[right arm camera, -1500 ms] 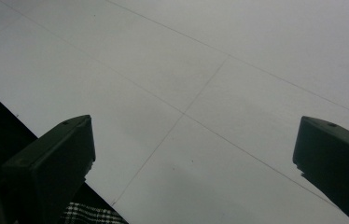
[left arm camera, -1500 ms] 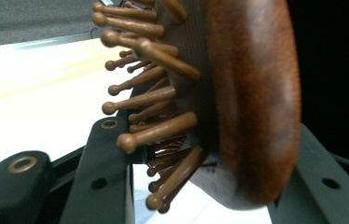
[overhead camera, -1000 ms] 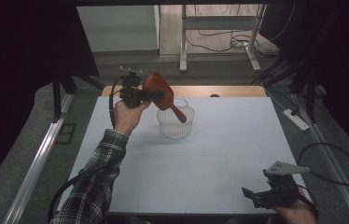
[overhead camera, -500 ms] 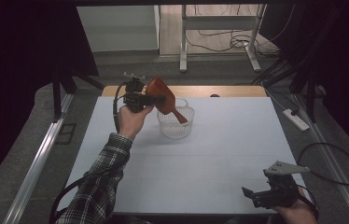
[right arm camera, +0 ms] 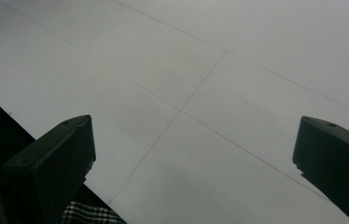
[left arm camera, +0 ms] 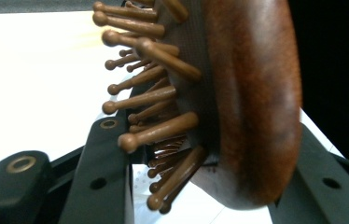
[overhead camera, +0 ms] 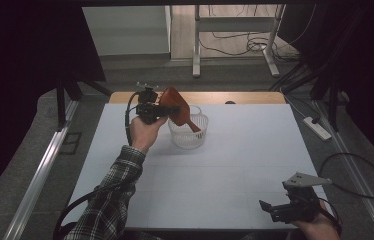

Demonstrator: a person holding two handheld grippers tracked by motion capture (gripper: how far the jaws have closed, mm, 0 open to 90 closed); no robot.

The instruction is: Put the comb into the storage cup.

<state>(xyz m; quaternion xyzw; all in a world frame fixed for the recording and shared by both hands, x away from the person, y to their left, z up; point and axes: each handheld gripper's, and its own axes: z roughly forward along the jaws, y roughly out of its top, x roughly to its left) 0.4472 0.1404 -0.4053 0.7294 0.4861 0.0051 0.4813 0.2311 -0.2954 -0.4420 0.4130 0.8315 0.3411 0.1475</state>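
A brown wooden hairbrush with round-tipped wooden bristles hangs tilted at the far left of the white table. Its handle slants down into a clear ribbed bowl. My left gripper is shut on the brush head, held by a hand in a plaid sleeve. In the left gripper view the two black jaws flank the brush head and press on it. My right gripper rests low at the table's near right corner, open, with nothing but bare table between its jaws.
A wooden strip runs along the table's far edge. A white power strip and cables lie on the floor to the right. A metal rail runs along the left side. A desk frame stands beyond the table.
The left hand has come down and a little right with the brush, so the handle now dips deeper into the clear bowl. The right gripper has stayed still.
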